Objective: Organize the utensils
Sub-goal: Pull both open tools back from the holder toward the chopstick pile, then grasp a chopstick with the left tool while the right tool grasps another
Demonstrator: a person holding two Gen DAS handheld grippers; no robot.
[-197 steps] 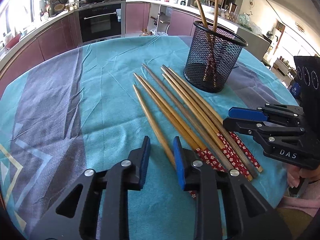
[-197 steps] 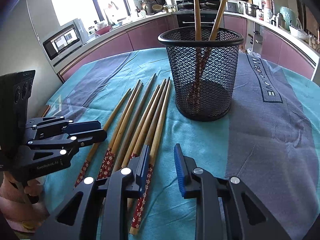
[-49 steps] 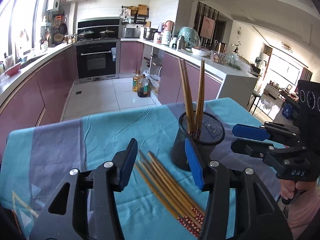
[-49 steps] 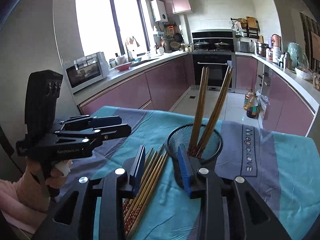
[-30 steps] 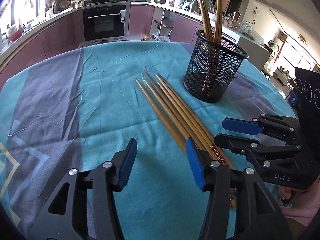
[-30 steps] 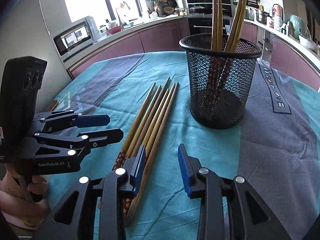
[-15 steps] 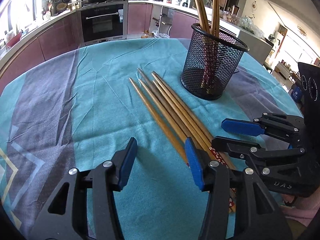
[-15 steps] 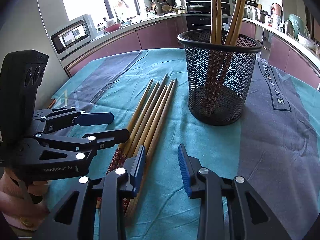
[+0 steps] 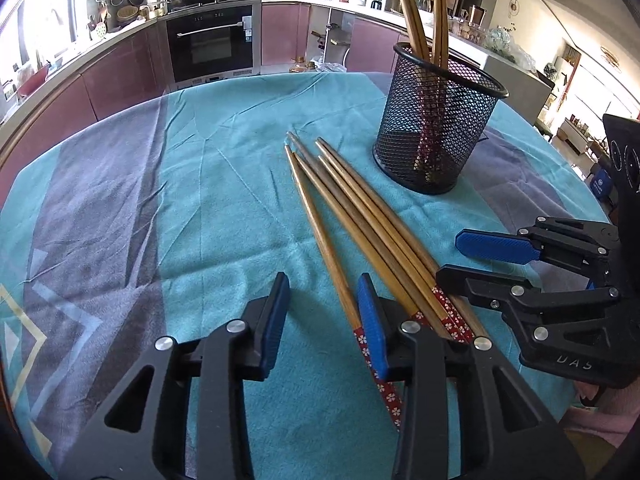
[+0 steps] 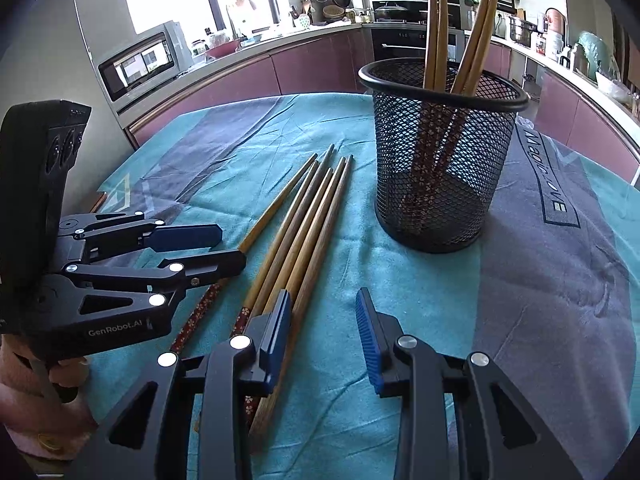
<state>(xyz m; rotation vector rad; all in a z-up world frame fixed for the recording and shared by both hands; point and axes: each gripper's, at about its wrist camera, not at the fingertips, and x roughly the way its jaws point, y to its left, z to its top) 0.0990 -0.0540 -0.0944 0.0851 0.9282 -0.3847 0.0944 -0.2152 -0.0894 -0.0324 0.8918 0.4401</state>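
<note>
Several wooden chopsticks with red flowered ends lie side by side on the teal cloth. A black mesh holder stands behind them with several chopsticks upright in it. My left gripper is low over the near ends and its jaws are closing. The leftmost chopstick runs between them beside the right pad, and the pads do not press it. My right gripper is open over the right side of the bundle, its left finger above the sticks.
A round table under a teal and grey cloth carries everything. A kitchen with purple cabinets, an oven and a microwave lies beyond. A hand holds the left gripper's grip at the near edge.
The left gripper's jaws have narrowed around the near end of the leftmost chopstick, which now lies slightly splayed from the bundle. The right gripper has not moved.
</note>
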